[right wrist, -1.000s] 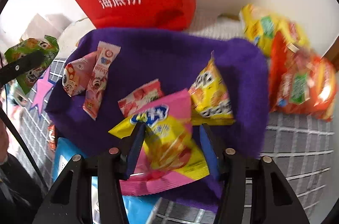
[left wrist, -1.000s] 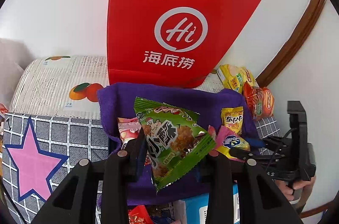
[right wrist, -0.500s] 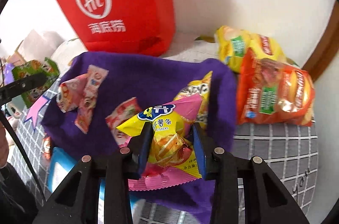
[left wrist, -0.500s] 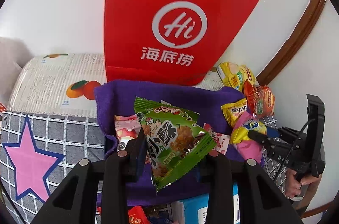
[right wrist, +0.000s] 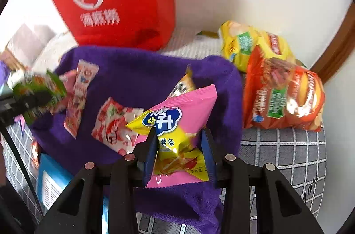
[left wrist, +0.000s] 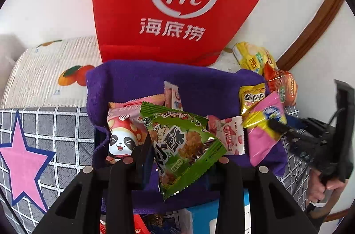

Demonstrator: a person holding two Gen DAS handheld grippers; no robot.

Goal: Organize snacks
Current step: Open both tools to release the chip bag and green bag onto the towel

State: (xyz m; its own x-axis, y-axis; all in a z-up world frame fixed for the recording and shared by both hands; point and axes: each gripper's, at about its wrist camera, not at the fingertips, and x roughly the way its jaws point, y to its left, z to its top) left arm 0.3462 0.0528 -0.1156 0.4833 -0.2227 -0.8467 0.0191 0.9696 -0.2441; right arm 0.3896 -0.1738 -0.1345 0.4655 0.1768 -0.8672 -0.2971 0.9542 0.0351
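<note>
- Far left lies a checked grey cover (left wrist: 55, 129) with a pink star (left wrist: 22, 158) printed on it; behind it sits a white box (left wrist: 48, 70) printed with oranges.
- The left claw (left wrist: 182, 152) is clenched on a green snack packet (left wrist: 182, 147), holding it tilted above the near part of a purple cloth (left wrist: 199, 87).
- Under that packet, on the cloth's left part, rests a pink panda packet (left wrist: 122, 134), and a slim pink-and-white packet (left wrist: 172, 94) lies just beyond it.
- A red bag (left wrist: 168, 3) with a white "Hi" logo stands upright against the white wall, right behind the cloth's far edge.
- A strawberry packet (right wrist: 115, 123) lies flat near the cloth's middle.
- The right claw (right wrist: 179, 152) grips a pink-and-yellow snack packet (right wrist: 177, 134); its jaws have just been closing and the packet is pinched between them, raised over the cloth's right part.
- A small yellow packet (left wrist: 251, 98) sits just behind the raised one, partly hidden in the right wrist view.
- Off the cloth's right edge, a yellow crisp bag (right wrist: 250, 45) lies far and an orange crisp bag (right wrist: 284, 96) overlaps it nearer.
- A hand (left wrist: 321, 189) holds the right claw's handle at the far right of the left wrist view.
</note>
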